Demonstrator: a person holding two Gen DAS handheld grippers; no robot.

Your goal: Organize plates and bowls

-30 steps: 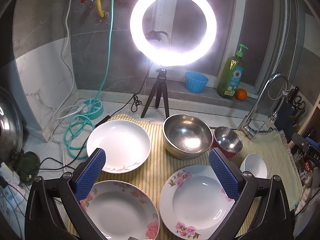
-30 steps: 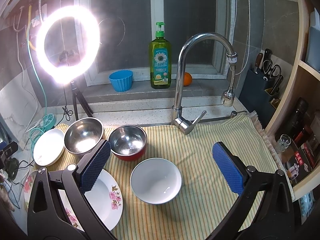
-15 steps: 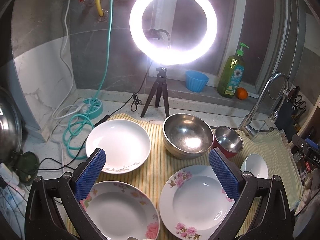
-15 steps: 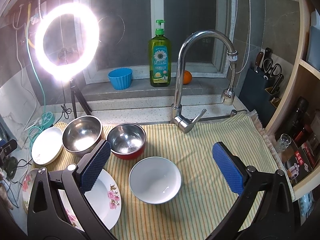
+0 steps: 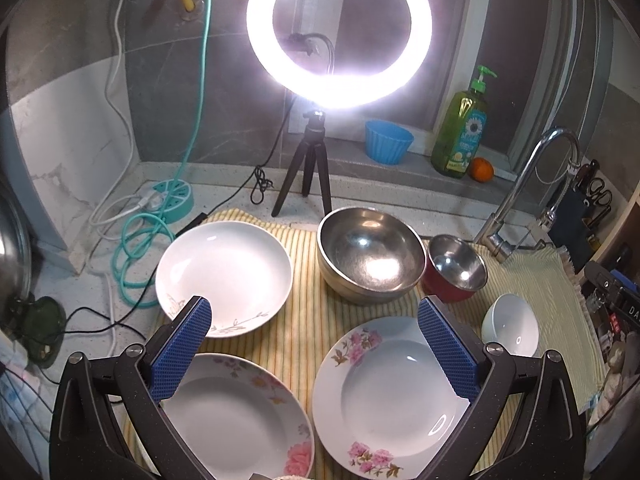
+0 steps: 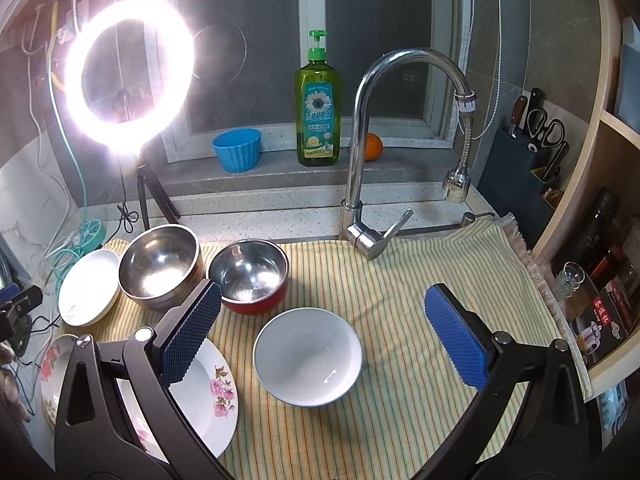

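Observation:
On a striped yellow cloth [image 5: 304, 320] lie a plain white plate [image 5: 224, 272], a floral plate at front left [image 5: 236, 416] and a pink-flower plate at front right [image 5: 392, 396]. Behind stand a large steel bowl [image 5: 370, 254], a red steel bowl [image 5: 456, 272] and a small white bowl [image 5: 510, 324]. My left gripper [image 5: 316, 340] is open and empty above the two front plates. My right gripper [image 6: 324, 332] is open and empty over the white bowl [image 6: 308, 360], with the red bowl [image 6: 250, 274], steel bowl [image 6: 160, 264] and pink-flower plate [image 6: 200, 396] to its left.
A ring light on a tripod [image 5: 316, 168] stands behind the cloth. A chrome faucet [image 6: 360, 160] rises at the back. A green soap bottle [image 6: 318, 108], blue cup [image 6: 237, 154] and orange [image 6: 373, 146] sit on the sill. Cables and a teal power strip [image 5: 172, 196] lie left. Shelves [image 6: 600, 280] stand right.
Both grippers have shifted slightly; the scene has drifted a little in both views. Both stay open and empty. No dish has moved.

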